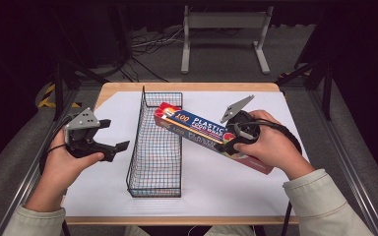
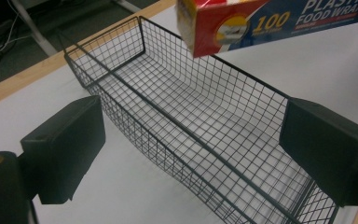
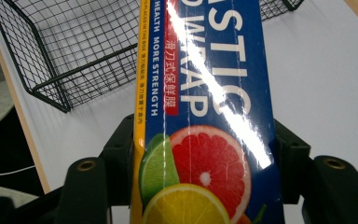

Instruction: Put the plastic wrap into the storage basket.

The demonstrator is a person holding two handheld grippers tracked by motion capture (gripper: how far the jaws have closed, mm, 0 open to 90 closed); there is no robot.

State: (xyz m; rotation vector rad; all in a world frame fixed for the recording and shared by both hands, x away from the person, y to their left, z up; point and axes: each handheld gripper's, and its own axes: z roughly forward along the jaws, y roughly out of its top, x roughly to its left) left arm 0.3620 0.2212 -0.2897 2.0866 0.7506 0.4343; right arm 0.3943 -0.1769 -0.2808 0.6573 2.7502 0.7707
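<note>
A long blue and red plastic food wrap box [image 1: 197, 129] hangs tilted above the table, and its red end reaches over the right rim of a black wire basket [image 1: 155, 147]. My right gripper [image 1: 232, 139] is shut on the box near its fruit-printed end. In the right gripper view the jaws of the right gripper [image 3: 205, 154] press both sides of the box [image 3: 214, 93]. My left gripper [image 1: 112, 134] hovers open left of the basket with nothing between its jaws. The left gripper view has the left gripper [image 2: 196, 149] facing the empty basket [image 2: 186, 133], with the box end [image 2: 233, 28] above.
The basket stands lengthwise on a white sheet [image 1: 103, 177] that covers a wooden table [image 1: 187, 87]. A grey metal stand [image 1: 224, 22] and cables lie on the floor beyond the far edge. Metal rails run along both sides of the table.
</note>
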